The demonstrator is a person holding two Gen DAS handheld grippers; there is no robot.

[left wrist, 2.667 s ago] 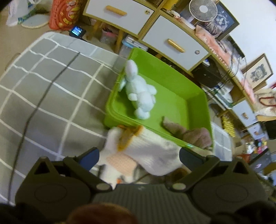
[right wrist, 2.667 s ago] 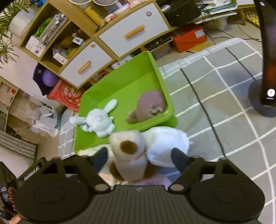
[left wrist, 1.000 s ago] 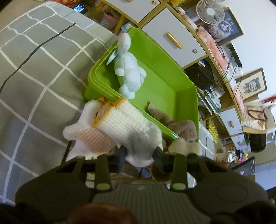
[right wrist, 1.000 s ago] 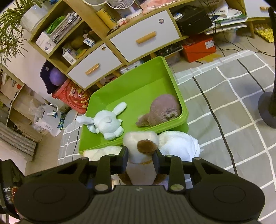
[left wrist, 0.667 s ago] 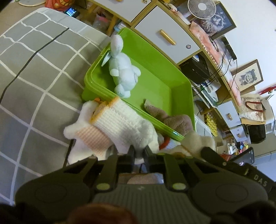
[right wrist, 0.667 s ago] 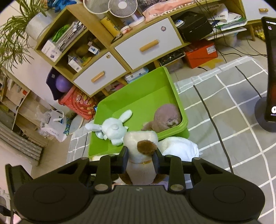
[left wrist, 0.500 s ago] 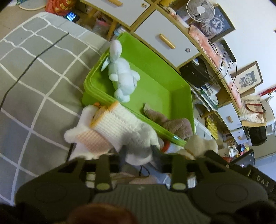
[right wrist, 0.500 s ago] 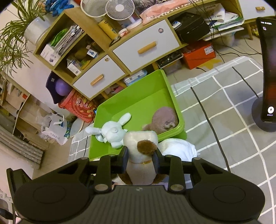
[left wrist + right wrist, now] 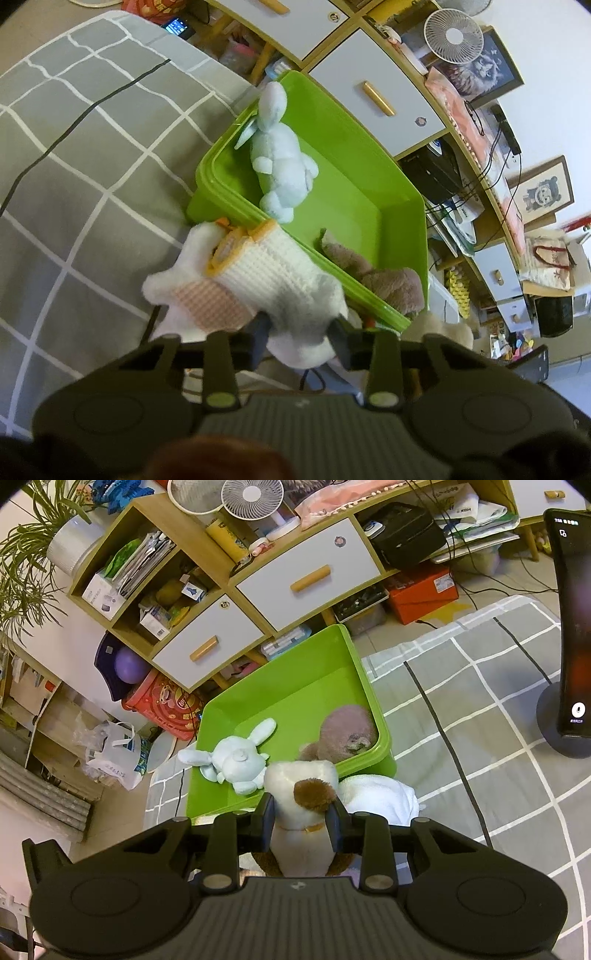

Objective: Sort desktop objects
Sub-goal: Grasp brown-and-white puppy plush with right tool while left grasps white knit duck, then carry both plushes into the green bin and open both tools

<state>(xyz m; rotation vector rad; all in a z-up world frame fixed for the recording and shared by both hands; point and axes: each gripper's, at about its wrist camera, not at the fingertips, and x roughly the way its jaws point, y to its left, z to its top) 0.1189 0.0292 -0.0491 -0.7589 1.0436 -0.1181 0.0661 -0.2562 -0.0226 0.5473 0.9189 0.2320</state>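
Left wrist view, left tool [image 9: 300, 334] pinching white plush [image 9: 280, 284] against green bin [image 9: 388, 206] rim, right tool [image 9: 300, 821] pinching cream dog [image 9: 301, 812].

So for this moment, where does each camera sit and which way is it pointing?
Left wrist: sits on the left tongs, looking down along them at a white knitted toy they grip, with the green bin beyond.
Right wrist: sits on the right tongs, looking down at a cream dog toy they grip, facing the drawers.
Both show the bin, blue rabbit and brown toy.
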